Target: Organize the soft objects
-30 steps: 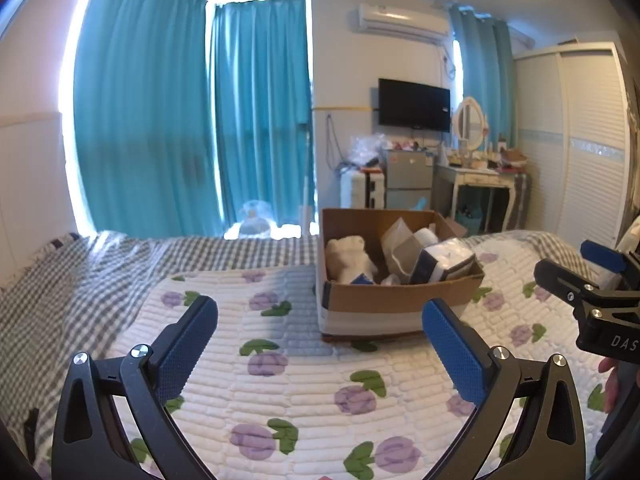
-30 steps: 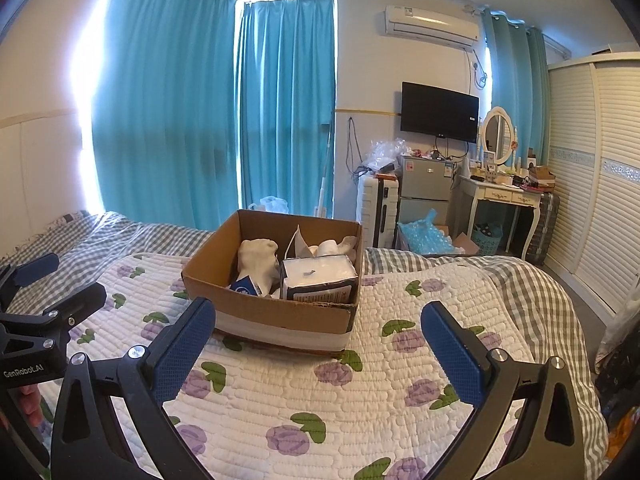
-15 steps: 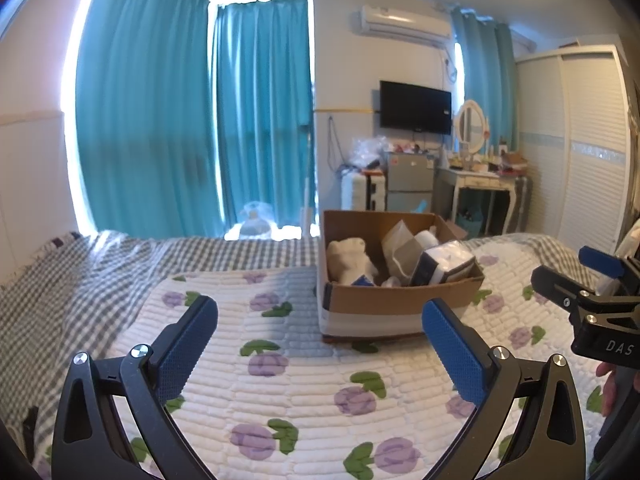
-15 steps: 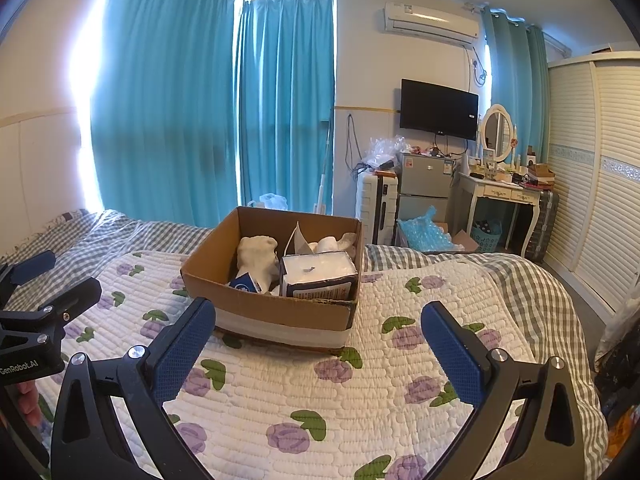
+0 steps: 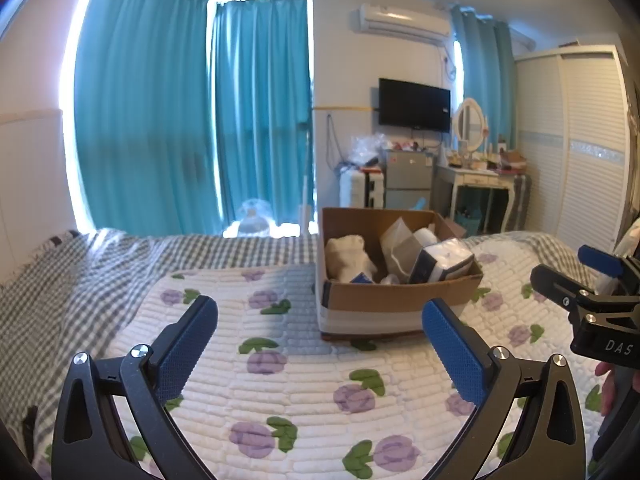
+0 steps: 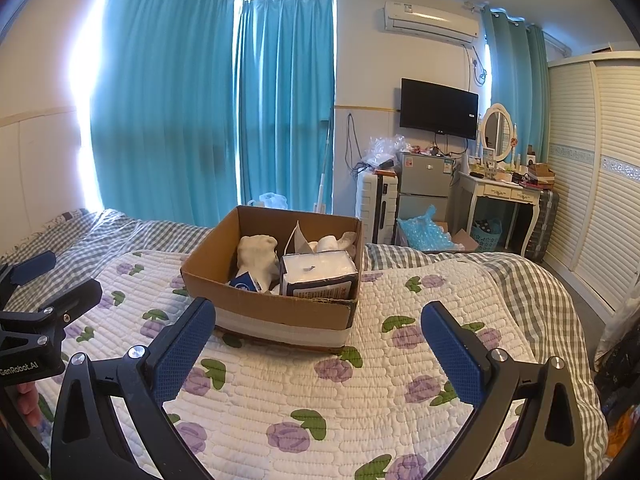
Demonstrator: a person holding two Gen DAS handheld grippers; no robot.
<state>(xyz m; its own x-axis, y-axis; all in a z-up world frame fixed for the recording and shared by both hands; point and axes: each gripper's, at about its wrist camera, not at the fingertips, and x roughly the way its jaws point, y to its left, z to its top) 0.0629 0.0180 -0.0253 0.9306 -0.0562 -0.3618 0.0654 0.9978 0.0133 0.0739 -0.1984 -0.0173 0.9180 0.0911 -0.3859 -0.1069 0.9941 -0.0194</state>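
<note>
A brown cardboard box stands on the quilted bed. It holds a cream plush toy, a white tissue pack and other soft packets. My left gripper is open and empty, short of the box and to its left. My right gripper is open and empty, just short of the box's front wall. Each gripper shows at the edge of the other's view: the right one in the left wrist view, the left one in the right wrist view.
The white quilt with purple flowers covers a grey checked sheet. Beyond the bed are teal curtains, a small fridge, a white dressing table and a wardrobe.
Both grippers have stayed open. The views have drifted only slightly; the box sits a touch further right in the left wrist view.
</note>
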